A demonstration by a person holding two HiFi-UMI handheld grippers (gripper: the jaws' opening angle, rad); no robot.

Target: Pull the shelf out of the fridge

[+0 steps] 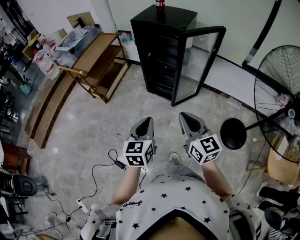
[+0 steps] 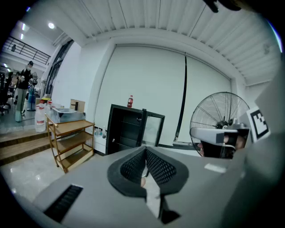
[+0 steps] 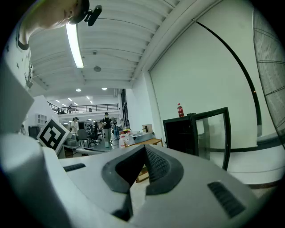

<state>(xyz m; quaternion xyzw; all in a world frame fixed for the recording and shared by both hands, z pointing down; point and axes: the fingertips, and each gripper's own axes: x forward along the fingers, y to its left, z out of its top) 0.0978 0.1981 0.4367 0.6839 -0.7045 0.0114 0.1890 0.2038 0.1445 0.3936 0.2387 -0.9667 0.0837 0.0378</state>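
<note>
The black fridge point(image 1: 161, 51) stands on the floor well ahead, its glass door point(image 1: 197, 61) swung open to the right. Dark shelves inside are barely visible. A red-capped bottle point(image 1: 160, 5) rests on top. My left gripper point(image 1: 147, 121) and right gripper point(image 1: 183, 115) hover side by side over the floor, far short of the fridge, both pointing toward it. In the left gripper view the gripper point(image 2: 145, 150) has its jaws closed together, empty, with the fridge point(image 2: 127, 131) beyond. The right gripper point(image 3: 143, 148) also looks closed and empty, the fridge point(image 3: 182, 133) to its right.
A wooden rack point(image 1: 96, 63) with a plastic bin and bottles stands left of the fridge. A large standing fan point(image 1: 281, 93) with a round base point(image 1: 233, 133) is at the right. A cable point(image 1: 101, 173) trails on the floor near my feet. Wooden steps point(image 1: 47, 108) run along the left.
</note>
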